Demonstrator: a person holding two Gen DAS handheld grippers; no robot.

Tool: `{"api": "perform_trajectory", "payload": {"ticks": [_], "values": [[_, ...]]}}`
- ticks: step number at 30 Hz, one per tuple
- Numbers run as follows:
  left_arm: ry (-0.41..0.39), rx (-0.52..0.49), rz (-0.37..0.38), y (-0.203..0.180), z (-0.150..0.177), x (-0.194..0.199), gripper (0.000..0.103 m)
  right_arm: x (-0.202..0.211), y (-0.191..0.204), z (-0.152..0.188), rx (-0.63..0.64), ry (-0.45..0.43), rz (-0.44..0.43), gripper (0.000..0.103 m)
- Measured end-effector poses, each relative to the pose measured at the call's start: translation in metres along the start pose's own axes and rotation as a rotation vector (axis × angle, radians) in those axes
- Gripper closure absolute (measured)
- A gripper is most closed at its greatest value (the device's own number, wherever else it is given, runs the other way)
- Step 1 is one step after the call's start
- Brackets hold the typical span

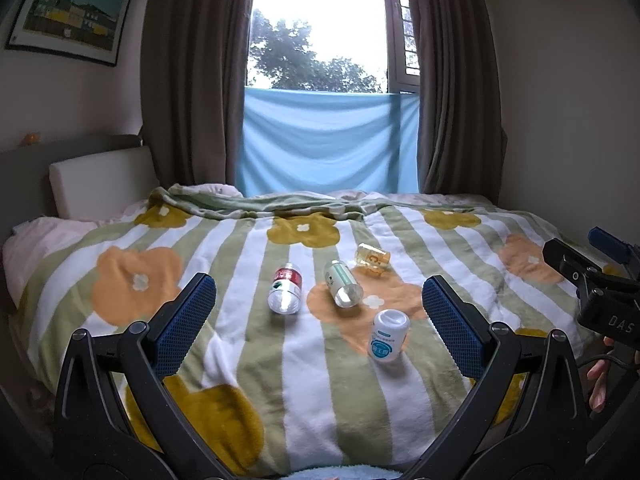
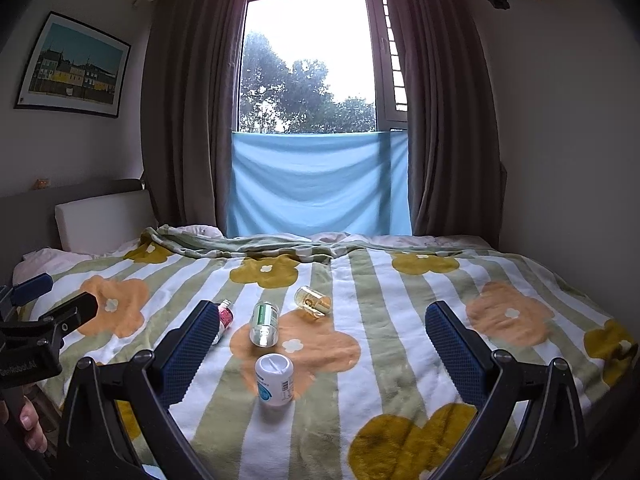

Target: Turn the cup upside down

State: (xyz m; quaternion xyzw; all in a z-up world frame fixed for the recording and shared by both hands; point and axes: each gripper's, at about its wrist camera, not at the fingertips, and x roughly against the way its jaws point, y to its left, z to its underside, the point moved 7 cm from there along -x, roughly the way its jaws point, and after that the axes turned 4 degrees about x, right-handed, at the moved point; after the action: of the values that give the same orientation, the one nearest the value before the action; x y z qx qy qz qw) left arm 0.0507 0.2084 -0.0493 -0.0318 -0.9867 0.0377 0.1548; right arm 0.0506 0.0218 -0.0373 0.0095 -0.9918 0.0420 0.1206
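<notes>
Four small containers out on a striped, flower-patterned blanket point(image 1: 304, 380), none of them held.

Far left on the wall, a framed picture point(image 1: 68, 16) of houses under a teal sky; below it a pale headboard cushion point(image 1: 100, 180). Next along, brown curtains point(image 1: 192, 80) either side of a bright window point(image 1: 316, 20), with a blue cloth point(image 1: 328, 140) hung across its lower part.

Left gripper point(image 1: 318, 282) low over the near edge of the bed, blue-padded fingers point(image 1: 188, 320) spread wide, nothing between them.

On the blanket, from the left: a red-labelled clear bottle point(image 1: 285, 288) lying on its side, base toward the camera. Just beside it, apart, the clear cup point(image 1: 343, 284) with green inside, also on its side over an orange flower, its round end facing the camera. Behind and a little right, a small amber jar point(image 1: 373, 259), tipped over. Nearest, a white bottle point(image 1: 390, 334) with a blue label, standing slightly tilted.

Right gripper point(image 2: 322, 308) beside the left one, likewise wide apart and empty, the clear cup and white bottle framed between its fingers but well ahead of them. At the right edge of the left wrist view, fingers of a hand point(image 1: 600, 384) under that gripper's black body.
</notes>
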Motion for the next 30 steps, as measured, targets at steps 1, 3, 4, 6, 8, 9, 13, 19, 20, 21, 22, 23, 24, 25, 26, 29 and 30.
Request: {"api": "perform_trajectory", "payload": {"ticks": [1, 3, 4, 6, 8, 9, 13, 19, 20, 21, 22, 23, 24, 25, 26, 29, 30], "values": [[-0.001, 0.0, -0.001, 0.0, -0.0001, -0.0001, 0.0, -0.0001, -0.0003, -0.0002, 0.0, -0.001, 0.001, 0.0], [-0.004, -0.004, -0.004, 0.0002, -0.0008, 0.0006, 0.0, -0.0012, -0.0004, 0.0003, -0.004, 0.0, -0.004, 0.0], [-0.004, -0.004, -0.005, 0.0007, -0.0015, 0.001, 0.0, -0.0002, -0.0002, -0.0003, -0.006, -0.001, -0.002, 0.0], [-0.004, -0.004, -0.003, 0.0008, -0.0017, 0.001, 0.0, 0.0, 0.0009, -0.0013, -0.006, -0.001, -0.001, 0.0], [-0.004, -0.004, -0.004, 0.0005, -0.0017, 0.0009, 0.0, 0.0006, 0.0019, -0.0021, -0.006, -0.002, -0.002, 0.0], [-0.005, -0.004, -0.005, 0.0005, -0.0015, 0.001, 0.0, 0.0007, 0.0023, -0.0023, -0.005, -0.002, -0.001, 0.0], [-0.008, -0.012, -0.006, 0.0008, -0.0028, 0.0024, 0.0, 0.0006, 0.0024, -0.0028, -0.006, -0.002, -0.002, 0.0], [-0.011, -0.015, -0.008, -0.0015, -0.003, 0.0043, 0.0, 0.0008, 0.0035, -0.0033, -0.005, -0.001, -0.002, 0.0], [-0.011, -0.015, -0.008, -0.0015, -0.0033, 0.0042, 0.0, 0.0012, 0.0044, -0.0043, -0.005, -0.003, -0.001, 0.0], [-0.012, -0.017, -0.008, -0.0016, -0.0032, 0.0044, 0.0, 0.0013, 0.0044, -0.0046, -0.007, -0.003, -0.001, 0.0], [-0.012, -0.017, -0.009, -0.0015, -0.0031, 0.0043, 0.0, 0.0009, 0.0046, -0.0048, -0.009, -0.003, -0.004, 0.0], [-0.013, -0.019, -0.009, -0.0014, -0.0036, 0.004, 0.0, 0.0011, 0.0044, -0.0044, -0.009, -0.003, -0.004, 0.0], [-0.012, -0.017, -0.009, -0.0014, -0.0032, 0.0041, 0.0, 0.0014, 0.0049, -0.0047, -0.009, -0.005, -0.002, 0.0], [-0.012, -0.015, -0.008, -0.0013, -0.0031, 0.0042, 0.0, 0.001, 0.0065, -0.0064, -0.008, -0.005, -0.002, 0.0], [-0.012, -0.015, -0.007, -0.0014, -0.0032, 0.0043, 0.0, 0.0007, 0.0077, -0.0077, -0.008, -0.004, -0.003, 0.0], [-0.014, -0.017, -0.011, -0.0014, -0.0029, 0.0043, 0.0, 0.0013, 0.0062, -0.0067, -0.009, -0.004, -0.005, 0.0], [-0.014, -0.017, -0.011, -0.0016, -0.0031, 0.0044, 0.0, 0.0018, 0.0082, -0.0076, -0.008, -0.004, -0.007, 0.0]]}}
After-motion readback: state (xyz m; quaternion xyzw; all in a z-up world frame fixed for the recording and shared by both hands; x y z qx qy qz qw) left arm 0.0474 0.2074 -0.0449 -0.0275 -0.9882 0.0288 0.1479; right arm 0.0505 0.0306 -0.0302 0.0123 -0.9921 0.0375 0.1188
